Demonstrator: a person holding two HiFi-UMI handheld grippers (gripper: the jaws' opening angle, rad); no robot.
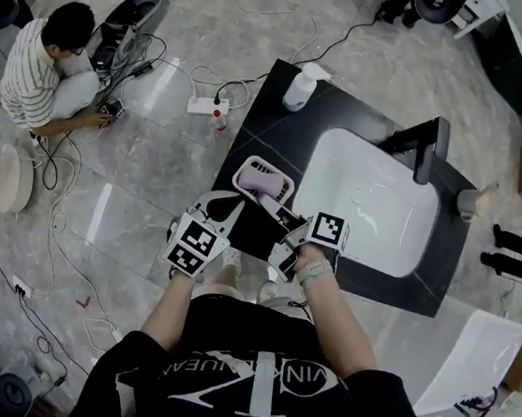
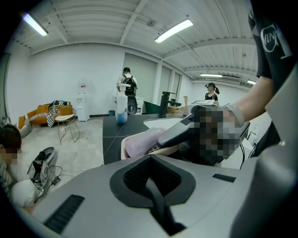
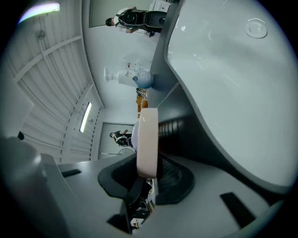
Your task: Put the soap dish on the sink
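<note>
With the left gripper (image 1: 226, 212) closed empty, the dish (image 1: 263, 177) is held clamped in the right gripper (image 1: 278, 207) over the sink (image 1: 281, 125) top; level lowering, then release, is probably required.

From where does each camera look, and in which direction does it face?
Head view: on the person's head, facing steeply down at the sink; torso, forearms, left gripper and right gripper show.
Left gripper view: on the left gripper, facing across the counter at the soap dish; its shut jaws and the right arm show.
Right gripper view: on the right gripper, rolled sideways, facing the sink; its jaws pinch the soap dish.
Shared: all three show the soap dish.
</note>
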